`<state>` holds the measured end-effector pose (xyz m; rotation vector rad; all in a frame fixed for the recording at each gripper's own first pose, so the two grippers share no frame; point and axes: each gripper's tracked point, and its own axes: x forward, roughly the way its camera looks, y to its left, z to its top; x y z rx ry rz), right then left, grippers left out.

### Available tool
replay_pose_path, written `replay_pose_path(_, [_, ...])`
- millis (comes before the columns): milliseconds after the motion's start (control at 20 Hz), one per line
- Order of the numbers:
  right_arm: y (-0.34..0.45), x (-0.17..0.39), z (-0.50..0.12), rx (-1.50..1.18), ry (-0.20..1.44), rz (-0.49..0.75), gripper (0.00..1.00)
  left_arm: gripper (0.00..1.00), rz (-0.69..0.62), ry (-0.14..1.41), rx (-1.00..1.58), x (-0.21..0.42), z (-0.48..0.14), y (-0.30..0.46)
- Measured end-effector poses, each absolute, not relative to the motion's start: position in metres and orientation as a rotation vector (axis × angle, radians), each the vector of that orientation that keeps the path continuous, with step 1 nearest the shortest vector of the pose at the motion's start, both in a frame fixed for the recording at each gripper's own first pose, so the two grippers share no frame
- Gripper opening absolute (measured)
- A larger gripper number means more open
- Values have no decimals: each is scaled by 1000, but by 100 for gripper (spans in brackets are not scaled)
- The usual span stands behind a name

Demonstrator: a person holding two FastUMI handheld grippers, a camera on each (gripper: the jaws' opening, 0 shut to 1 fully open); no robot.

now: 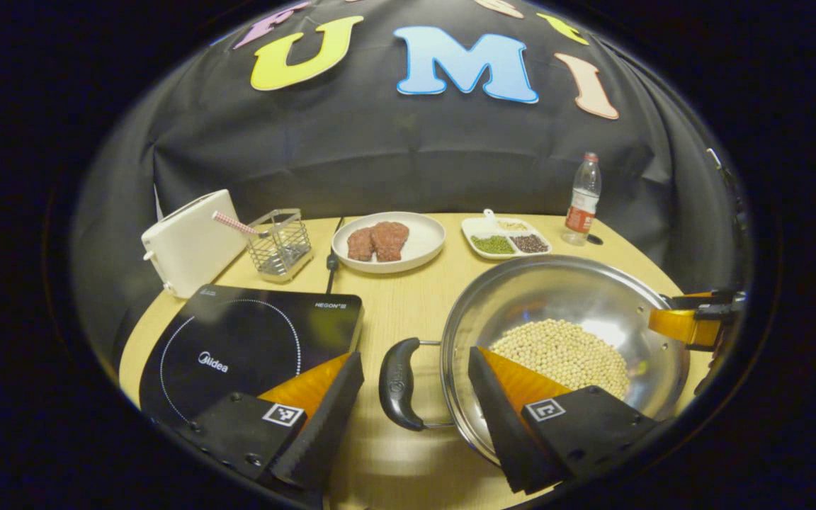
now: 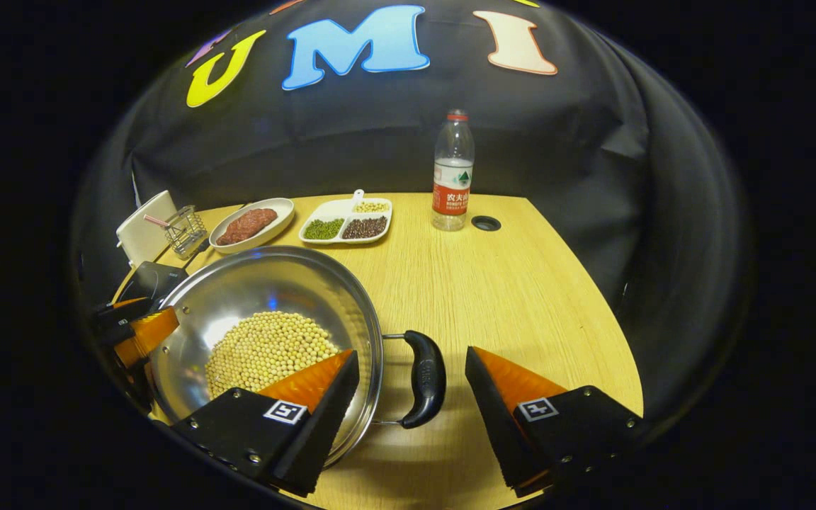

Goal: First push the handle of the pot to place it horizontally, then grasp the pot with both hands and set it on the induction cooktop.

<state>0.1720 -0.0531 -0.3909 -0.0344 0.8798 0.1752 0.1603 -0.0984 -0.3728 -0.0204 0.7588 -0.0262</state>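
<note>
A steel pot [image 1: 557, 297] holding soybeans [image 1: 564, 350] stands on the wooden table, right of the black induction cooktop [image 1: 252, 347]. Its two black side handles lie level. My left gripper [image 1: 415, 354] is open and straddles the near handle [image 1: 398, 386], one finger over the cooktop's corner and the other inside the rim. In the right gripper view, my right gripper [image 2: 411, 352] is open around the opposite handle [image 2: 427, 379], one finger over the beans [image 2: 266, 350] in the pot [image 2: 259, 283]. Each gripper appears at the pot's far rim in the other's view: right gripper [image 1: 691, 322], left gripper [image 2: 132, 326].
Along the back of the table stand a white toaster [image 1: 188, 241], a wire basket [image 1: 280, 244], a plate of meat [image 1: 388, 241], a divided dish of beans [image 1: 506, 239] and a water bottle [image 2: 452, 170]. A cable hole [image 2: 486, 223] sits beside the bottle. A power cord [image 1: 332, 258] runs behind the cooktop.
</note>
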Motion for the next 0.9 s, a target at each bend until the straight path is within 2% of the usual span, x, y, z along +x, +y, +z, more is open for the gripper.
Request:
replay_pose_path(50, [-54,173,-394,-34,884,167,93,100,-26,765,-15,160,-376,-99])
replay_pose_path(100, [-53,171,-394,-26,893,182,86,96,-33,775,-17,158,-378,-101])
replay_pose_path(150, [-47,168,-395,-3,898,195,83,96,-34,785,-21,157,-380,-102])
replay_pose_path(200, [-48,169,-392,-9,896,192,65,97,-33,798,-26,155,-384,-103])
replay_pose_path(250, [-48,170,-395,-15,895,187,64,96,-31,801,-30,154,-382,-103])
replay_pose_path(300, [-48,170,-394,-13,897,187,62,87,-27,799,-30,155,-384,-102])
replay_pose_path(400, [-47,170,-394,-8,902,188,60,78,-30,799,-30,155,-383,-104])
replay_pose_path(450, [-47,172,-396,-6,901,187,59,76,-23,797,-17,157,-385,-105])
replay_pose_path(500, [-47,171,-395,-9,906,187,56,68,-24,804,-4,155,-383,-103])
replay_pose_path(600, [-47,170,-395,-14,907,192,56,71,-20,798,-5,158,-384,-103])
replay_pose_path(650, [-47,170,-394,-18,909,194,56,65,-16,796,-8,157,-380,-104])
replay_pose_path(700, [-47,170,-394,-24,904,195,56,70,-12,794,-8,156,-380,-103])
replay_pose_path(800, [-49,169,-389,-54,894,190,56,67,-12,794,12,156,-383,-104])
replay_pose_path(850, [-48,167,-389,-68,892,193,51,66,-11,791,16,156,-382,-103])
replay_pose_path(900, [-49,167,-386,-69,888,192,51,63,-8,791,6,154,-383,-104])
